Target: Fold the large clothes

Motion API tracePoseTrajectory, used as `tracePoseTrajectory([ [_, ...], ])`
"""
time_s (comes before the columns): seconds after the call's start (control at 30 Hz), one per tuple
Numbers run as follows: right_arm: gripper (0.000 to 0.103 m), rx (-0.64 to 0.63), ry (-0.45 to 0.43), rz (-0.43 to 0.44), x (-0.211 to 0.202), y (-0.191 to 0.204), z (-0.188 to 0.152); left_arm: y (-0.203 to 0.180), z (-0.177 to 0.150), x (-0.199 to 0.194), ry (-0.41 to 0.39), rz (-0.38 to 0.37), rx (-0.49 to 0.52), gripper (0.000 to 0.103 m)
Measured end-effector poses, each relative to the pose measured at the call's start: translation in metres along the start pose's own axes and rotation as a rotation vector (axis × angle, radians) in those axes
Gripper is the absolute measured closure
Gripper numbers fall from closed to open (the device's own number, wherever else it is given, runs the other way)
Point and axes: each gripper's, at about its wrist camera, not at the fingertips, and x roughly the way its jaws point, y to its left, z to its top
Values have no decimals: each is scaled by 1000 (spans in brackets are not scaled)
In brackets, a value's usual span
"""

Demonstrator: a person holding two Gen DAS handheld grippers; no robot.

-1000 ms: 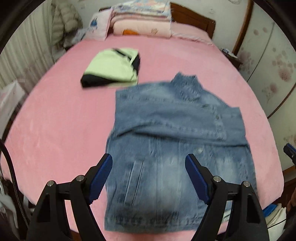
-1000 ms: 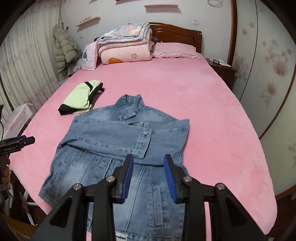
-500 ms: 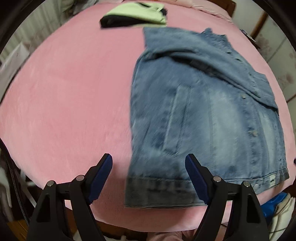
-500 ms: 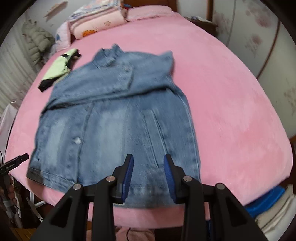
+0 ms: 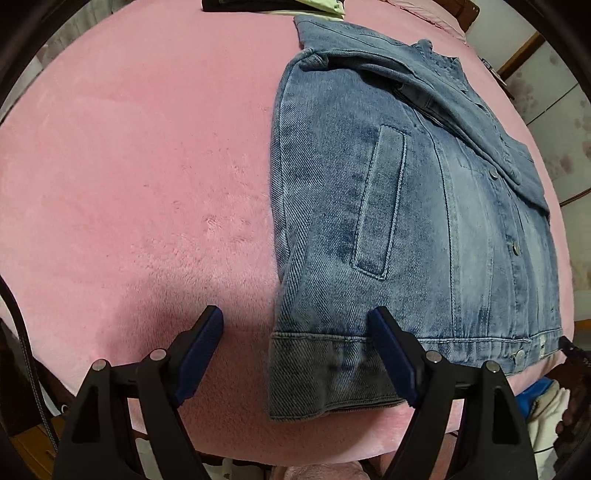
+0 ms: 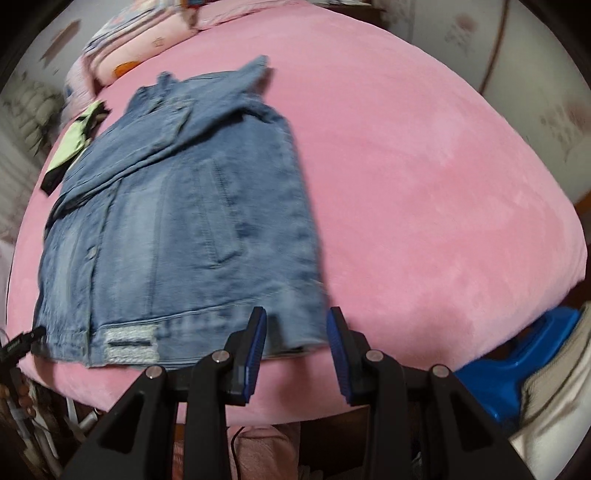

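Left wrist view: pink bed (image 5: 129, 166) is filling the frame, denim jacket (image 5: 406, 221) lying flat across the right half, sleeves already folded in across the chest at upper right. Hem is sitting at lower right, near the bed's front edge. Green-and-black garment (image 5: 280, 4) is poking in at the top edge, well apart from the work.

Left gripper (image 5: 295, 343) is hovering over the jacket's hem corner, jaws wide apart, nothing between the pads; one pad is sitting over bare bed, the other over the hem band.

Right wrist view: same jacket is occupying the left half, blurred. Right gripper (image 6: 297, 341) is hovering at the opposite hem corner, jaws partly apart, not clamping anything; cloth is visible in the gap.

Judgement: step in hand is pinching both hem corners to fold the bottom up toward the collar. To do it well: be taking all layers at each corner, not just the top one, clamping both sides level, lifting together, and keeping the hem taut so the folded sleeves are not sliding out.
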Motion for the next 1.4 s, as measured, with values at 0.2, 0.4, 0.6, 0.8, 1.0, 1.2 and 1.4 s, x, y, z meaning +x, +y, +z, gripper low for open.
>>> tracePoseTrajectory([
  [0.2,69,46,52,111,19,-6,1,6,4,2,29,-99,-27,22],
  [0.4,67,76,65,197,27,-11,-2,5,-5,-4,47,-162,-6,23],
  [0.6,67,29,84,204,31,-12,0,-3,-7,2,58,-212,-14,26],
  [0.8,58,37,45,127,31,-9,-7,-9,-10,8,62,-195,4,26],
  [1.0,53,113,45,137,29,-23,-15,-10,-11,12,69,-225,-11,26],
  [1.2,65,99,78,164,36,-3,-7,-15,-12,10,48,-169,-70,64],
  [1.4,91,25,88,60,5,23,7,-47,-1,-7,65,6,-2,89],
])
